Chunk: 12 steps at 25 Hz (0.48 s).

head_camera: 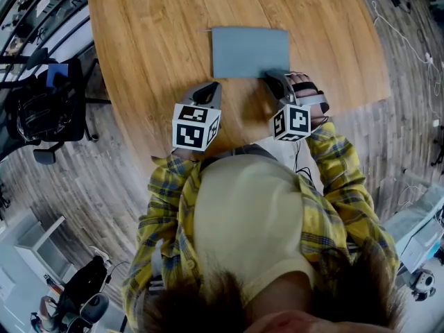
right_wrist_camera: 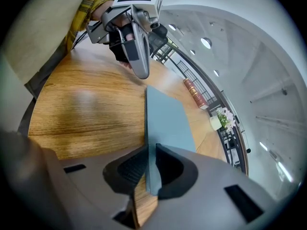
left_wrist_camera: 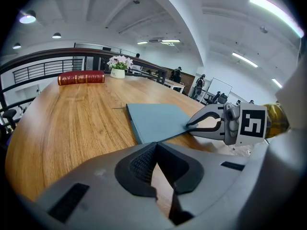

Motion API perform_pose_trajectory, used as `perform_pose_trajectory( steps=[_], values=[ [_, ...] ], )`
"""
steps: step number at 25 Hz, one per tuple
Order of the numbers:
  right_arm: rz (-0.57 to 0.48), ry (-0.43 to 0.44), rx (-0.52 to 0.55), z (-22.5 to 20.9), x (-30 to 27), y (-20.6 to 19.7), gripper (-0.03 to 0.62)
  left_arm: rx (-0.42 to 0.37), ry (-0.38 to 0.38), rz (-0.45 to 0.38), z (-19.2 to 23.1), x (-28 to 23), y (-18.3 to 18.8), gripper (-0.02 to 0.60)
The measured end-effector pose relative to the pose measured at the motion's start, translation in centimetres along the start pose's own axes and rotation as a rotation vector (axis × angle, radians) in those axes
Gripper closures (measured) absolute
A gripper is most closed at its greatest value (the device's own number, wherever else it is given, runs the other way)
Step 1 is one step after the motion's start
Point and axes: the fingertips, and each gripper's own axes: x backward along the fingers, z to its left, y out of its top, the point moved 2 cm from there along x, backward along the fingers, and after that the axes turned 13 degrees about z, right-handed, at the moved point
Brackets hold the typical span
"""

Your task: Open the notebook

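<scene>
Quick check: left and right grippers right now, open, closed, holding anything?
Left gripper: closed, holding nothing.
Right gripper: closed on the near edge of the blue-grey notebook.

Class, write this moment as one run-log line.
right tool: shut on notebook corner | left tool: shut, empty, beside notebook | notebook: on table, not yet open

Wooden table (head_camera: 152,54), blue-grey notebook (head_camera: 250,50), red book (left_wrist_camera: 81,77) and potted flowers (left_wrist_camera: 118,66) farther back
</scene>
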Motion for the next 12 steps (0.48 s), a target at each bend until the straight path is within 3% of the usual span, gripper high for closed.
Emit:
perform_pose_trajectory(
  steps=[12],
  values=[
    [-0.002,-0.025,-0.037,-0.40,0.92,0.00,0.510,-0.006,-0.006,-0.006,-0.30,0.37,-0.32,0.572]
  ],
)
